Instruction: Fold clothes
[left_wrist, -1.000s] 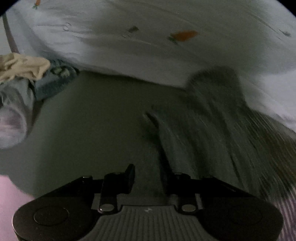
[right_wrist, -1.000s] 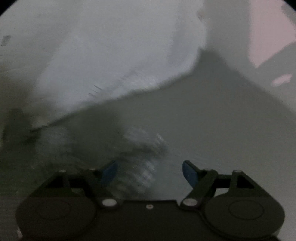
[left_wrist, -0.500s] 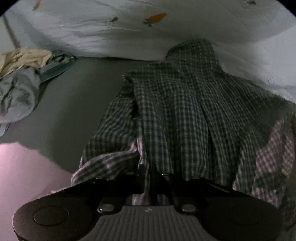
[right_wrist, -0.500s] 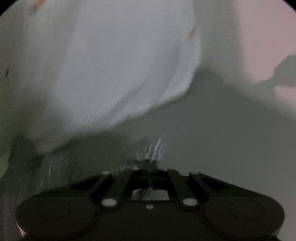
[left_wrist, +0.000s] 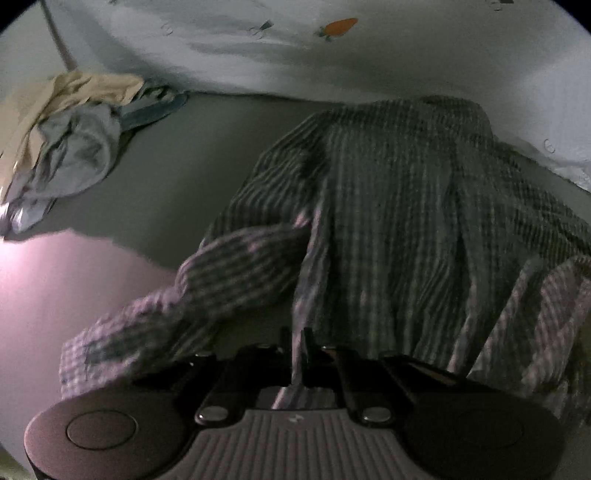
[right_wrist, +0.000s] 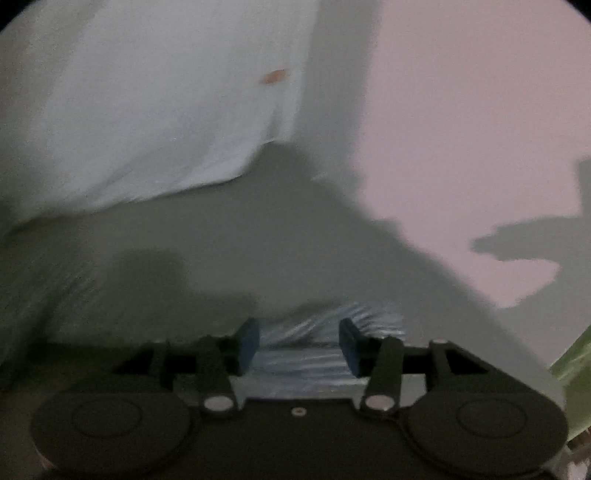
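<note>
- Far left of the left wrist view: a crumpled pile of clothes (left_wrist: 70, 147), beige on top and pale blue-grey beneath, lies on the grey bed surface (left_wrist: 177, 155), well apart from the shirt.
- Along the top runs a pale blue bedsheet (left_wrist: 332, 62) printed with small carrots.
- The checked shirt (left_wrist: 399, 206) lies spread on the bed surface in the middle and right of that view, 1 sleeve trailing down to the left.
- The left hand-held gripper (left_wrist: 297, 350) has its 2 fingers nearly pressed together, with a thin fold of the checked shirt pinched between them; its jaws are opening slightly.
- The shirt's right edge is cut off by the frame, and motion blur smears the check pattern into stripes.
- In the right wrist view, the right hand-held gripper (right_wrist: 297, 343) has its blue pads (right_wrist: 248, 345) spread about halfway, and its jaws are opening.
- A blurred bit of pale striped cloth (right_wrist: 328, 332) lies between and just beyond the pads; they do not press on it, and I cannot tell if it belongs to the checked shirt.
- The whole right view is dim and smeared; a pale sheet fills the upper left, and a green scrap at the right edge is too cut off to identify.
</note>
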